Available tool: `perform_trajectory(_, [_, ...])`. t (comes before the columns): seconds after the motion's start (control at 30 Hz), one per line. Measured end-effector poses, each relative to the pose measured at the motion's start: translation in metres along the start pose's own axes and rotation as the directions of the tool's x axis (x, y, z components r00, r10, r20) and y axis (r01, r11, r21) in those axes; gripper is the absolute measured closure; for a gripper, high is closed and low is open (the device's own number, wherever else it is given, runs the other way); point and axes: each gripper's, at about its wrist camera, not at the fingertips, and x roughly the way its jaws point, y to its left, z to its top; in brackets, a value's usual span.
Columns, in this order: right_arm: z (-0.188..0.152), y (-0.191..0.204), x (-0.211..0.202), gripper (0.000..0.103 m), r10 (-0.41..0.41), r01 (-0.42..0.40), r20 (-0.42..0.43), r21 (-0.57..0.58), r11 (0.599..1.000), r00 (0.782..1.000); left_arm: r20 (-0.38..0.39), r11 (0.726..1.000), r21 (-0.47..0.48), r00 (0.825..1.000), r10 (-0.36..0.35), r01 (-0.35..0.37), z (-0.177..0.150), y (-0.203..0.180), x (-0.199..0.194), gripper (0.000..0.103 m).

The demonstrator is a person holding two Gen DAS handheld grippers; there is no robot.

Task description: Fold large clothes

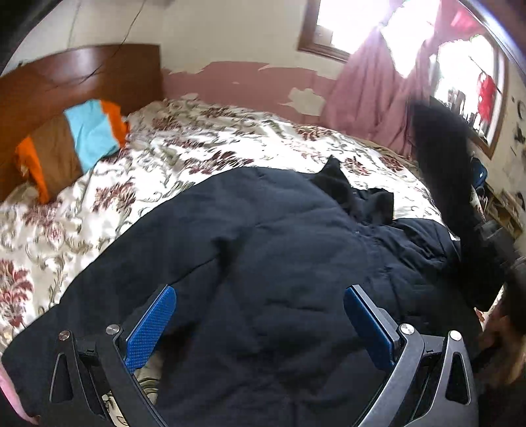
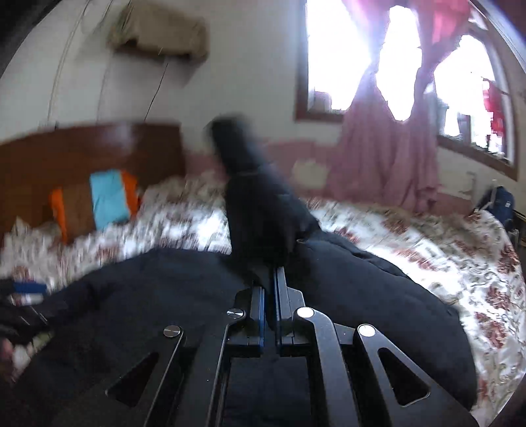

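On the bed (image 1: 197,138), a dark padded coat (image 1: 263,246) is lying spread out. Above it the left hand-held gripper (image 1: 259,325) is hovering with fingers spread wide. The right hand-held gripper (image 2: 270,279) is pinching a coat sleeve (image 2: 250,184), lifting it.

We are cataloguing a bedroom. We are noting a bed (image 1: 184,144) wearing a cream floral cover, and a curved brown wooden headboard (image 1: 65,75) standing against a white wall (image 1: 213,33). We are seeing pink paint (image 1: 250,88) peeling in patches low on that wall. We are logging a wood-framed window (image 1: 342,29) letting in glaring daylight, with pink curtains (image 1: 368,98) hanging beside it. We are listing an orange, brown and blue pillow (image 1: 69,141) leaning on the headboard, and a covered wall unit (image 2: 161,36) sitting high up.
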Motion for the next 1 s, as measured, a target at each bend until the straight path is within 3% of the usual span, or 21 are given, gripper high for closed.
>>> perform_trajectory(0.13, [-0.032, 0.029, 0.044, 0.098, 0.030, -0.041, -0.196, -0.053, 0.998, 0.980, -0.002, 0.998, -0.041, 0.999, -0.041, 0.041, -0.007, 0.025, 0.011, 0.000])
perform_trajectory(0.2, [-0.051, 0.041, 0.058, 0.094, 0.052, -0.079, -0.308, -0.077, 0.994, 0.950, 0.009, 0.996, -0.056, 0.997, -0.074, 0.074, -0.009, 0.032, 0.016, 0.000])
perform_trajectory(0.27, [-0.065, 0.044, 0.060, 0.071, 0.102, -0.142, -0.384, -0.077, 0.987, 0.918, 0.020, 0.990, -0.071, 0.992, -0.124, 0.125, -0.009, 0.037, 0.019, 0.000])
perform_trajectory(0.3, [-0.071, 0.043, 0.055, 0.041, 0.139, -0.178, -0.416, -0.057, 0.982, 0.899, 0.026, 0.986, -0.079, 0.989, -0.148, 0.150, -0.009, 0.039, 0.019, 0.000])
perform_trajectory(0.33, [-0.074, 0.042, 0.046, 0.028, 0.180, -0.212, -0.428, -0.028, 0.977, 0.886, 0.034, 0.980, -0.087, 0.983, -0.178, 0.180, -0.009, 0.039, 0.022, 0.000])
perform_trajectory(0.43, [-0.076, 0.034, 0.017, 0.028, 0.229, -0.255, -0.417, -0.007, 0.967, 0.880, 0.035, 0.961, -0.105, 0.967, -0.254, 0.256, -0.007, 0.031, 0.030, 0.000])
perform_trajectory(0.5, [-0.078, 0.021, -0.005, 0.028, 0.232, -0.251, -0.399, 0.005, 0.968, 0.887, 0.043, 0.959, -0.103, 0.965, -0.260, 0.263, -0.004, 0.020, 0.036, 0.000])
perform_trajectory(0.67, [-0.083, -0.027, -0.052, 0.028, 0.152, -0.158, -0.359, 0.012, 0.987, 0.921, 0.029, 0.962, -0.044, 0.963, -0.269, 0.270, 0.002, -0.026, 0.056, 0.001])
perform_trajectory(0.7, [-0.083, -0.035, -0.055, 0.028, 0.134, -0.137, -0.352, 0.016, 0.990, 0.926, 0.027, 0.966, -0.027, 0.966, -0.258, 0.259, 0.002, -0.037, 0.061, 0.005])
perform_trajectory(0.77, [-0.084, -0.057, -0.066, 0.028, 0.106, -0.097, -0.337, 0.044, 0.994, 0.936, 0.015, 0.972, 0.008, 0.972, -0.235, 0.234, 0.004, -0.057, 0.072, 0.025])
perform_trajectory(0.83, [-0.092, -0.083, -0.083, 0.028, 0.081, -0.054, -0.320, 0.093, 0.994, 0.944, -0.022, 0.983, 0.025, 0.983, -0.184, 0.184, 0.006, -0.073, 0.085, 0.060])
perform_trajectory(0.9, [-0.098, -0.106, -0.098, 0.028, 0.065, -0.029, -0.286, 0.126, 0.992, 0.956, -0.070, 0.990, -0.005, 0.988, -0.140, 0.140, 0.008, -0.078, 0.101, 0.073])
perform_trajectory(0.93, [-0.098, -0.116, -0.098, 0.028, 0.046, -0.010, -0.269, 0.136, 0.991, 0.962, -0.072, 0.992, -0.026, 0.989, -0.126, 0.125, 0.009, -0.077, 0.105, 0.087])
perform_trajectory(1.0, [-0.098, -0.137, -0.101, 0.028, -0.004, 0.043, -0.241, 0.156, 0.987, 0.970, -0.045, 0.992, -0.058, 0.992, -0.116, 0.114, 0.011, -0.072, 0.105, 0.094])
